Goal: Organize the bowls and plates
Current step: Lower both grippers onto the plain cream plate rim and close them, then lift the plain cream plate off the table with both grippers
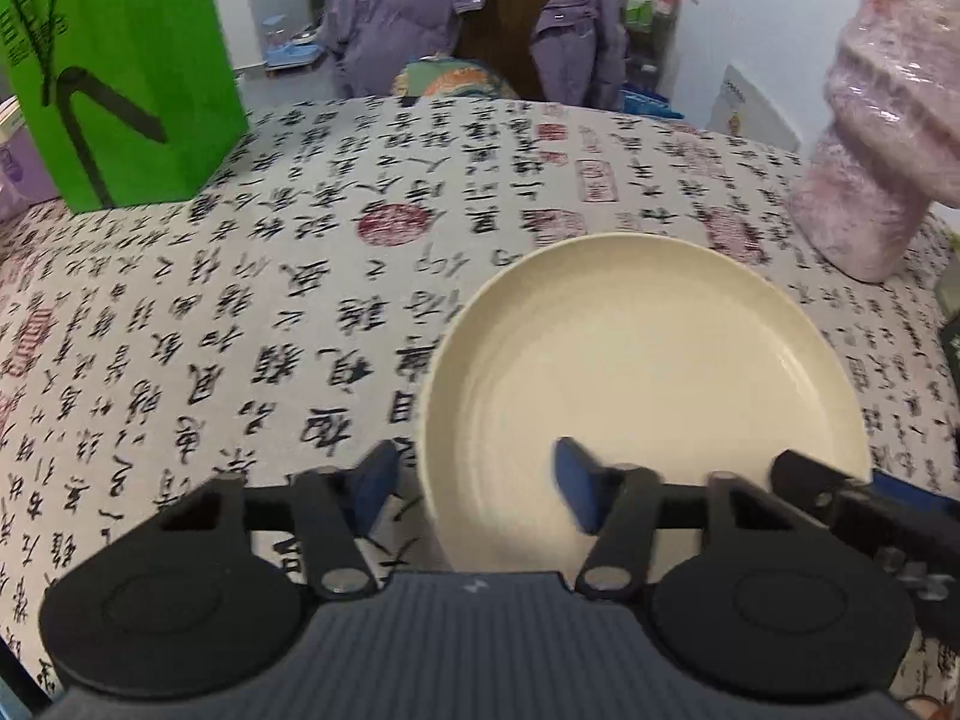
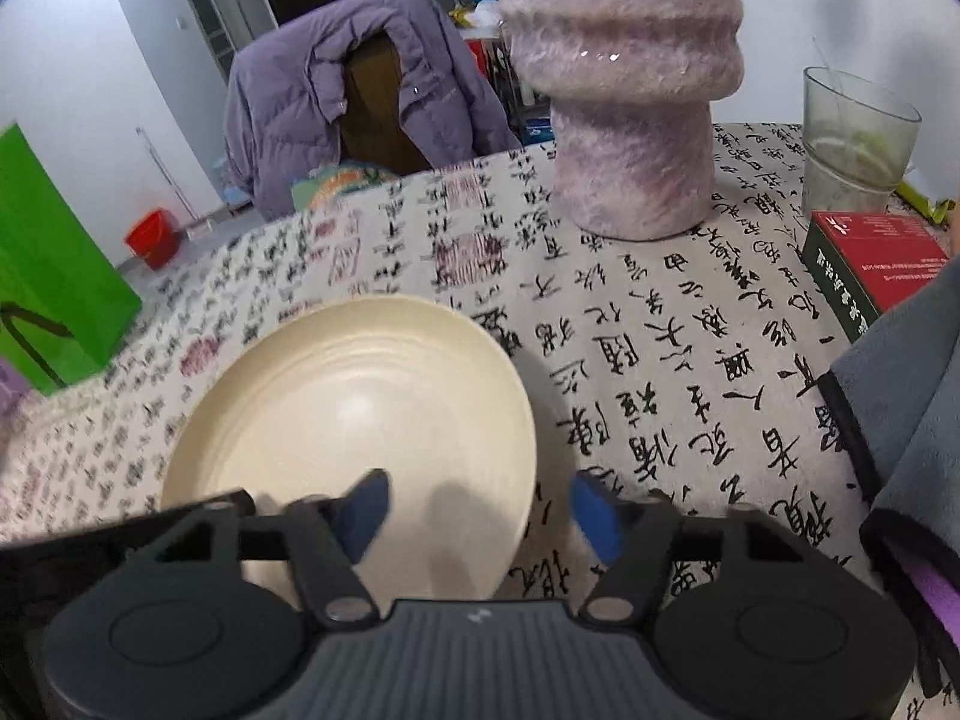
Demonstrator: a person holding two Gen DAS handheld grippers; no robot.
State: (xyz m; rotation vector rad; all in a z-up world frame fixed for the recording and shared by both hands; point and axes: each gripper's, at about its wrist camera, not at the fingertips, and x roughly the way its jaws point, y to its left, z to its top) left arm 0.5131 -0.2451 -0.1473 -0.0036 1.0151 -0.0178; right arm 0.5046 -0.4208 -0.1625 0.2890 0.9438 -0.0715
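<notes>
One cream plate [image 1: 648,360] lies flat on the table's calligraphy-print cloth [image 1: 270,300]. My left gripper [image 1: 477,486] straddles the plate's left rim, with one blue pad outside it over the cloth and the other over the plate's inside. Neither pad presses the rim, so the jaws stand open. In the right wrist view the same plate [image 2: 360,408] sits low and left. My right gripper [image 2: 480,513] straddles its right rim the same way, open, with a gap on both sides. The right gripper's black frame [image 1: 840,498] also shows at the plate's near right edge.
A green paper bag [image 1: 120,72] stands at the back left. A pink fuzzy wrapped bundle [image 2: 624,90] stands at the back right, with a clear glass [image 2: 858,144], a red box [image 2: 876,264] and a grey sleeve [image 2: 900,420] beyond. A chair with a purple jacket [image 1: 468,12] is behind the table.
</notes>
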